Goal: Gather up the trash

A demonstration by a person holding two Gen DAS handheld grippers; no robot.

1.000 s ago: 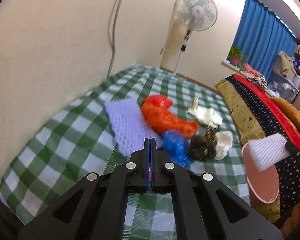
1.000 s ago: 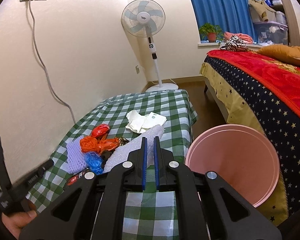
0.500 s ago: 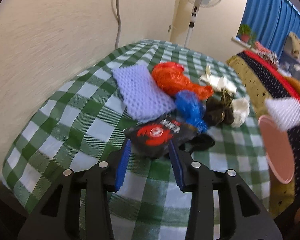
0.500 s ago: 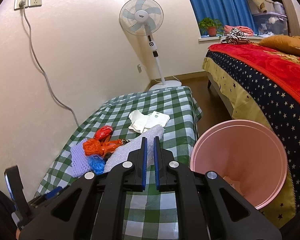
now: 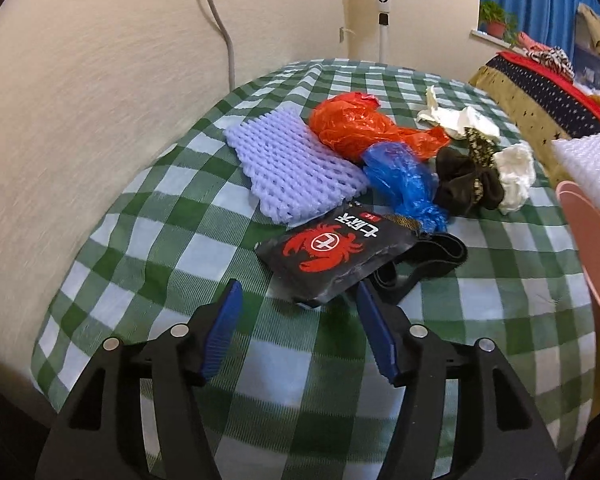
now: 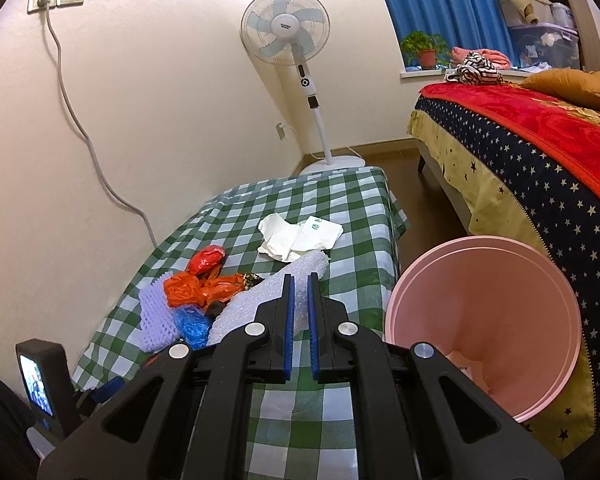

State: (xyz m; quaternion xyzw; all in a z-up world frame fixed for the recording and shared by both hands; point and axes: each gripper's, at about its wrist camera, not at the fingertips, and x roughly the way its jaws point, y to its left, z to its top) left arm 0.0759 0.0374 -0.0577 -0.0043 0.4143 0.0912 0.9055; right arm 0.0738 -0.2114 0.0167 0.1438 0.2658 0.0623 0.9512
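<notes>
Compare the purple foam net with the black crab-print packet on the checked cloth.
The purple foam net is pale, soft open mesh; the black crab-print packet is dark, glossy and printed with a red crab. The net lies farther off; the packet lies nearest the opening left gripper. Both lie flat, ungripped.

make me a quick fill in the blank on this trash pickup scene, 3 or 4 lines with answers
1. The black packet bears a red ____ picture.
2. The right gripper holds a sheet of white ____ wrap.
3. The bin beside the table is ____ in colour.
4. The foam net lies on a green and white ____ cloth.

Missing words: crab; bubble; pink; checked
</notes>
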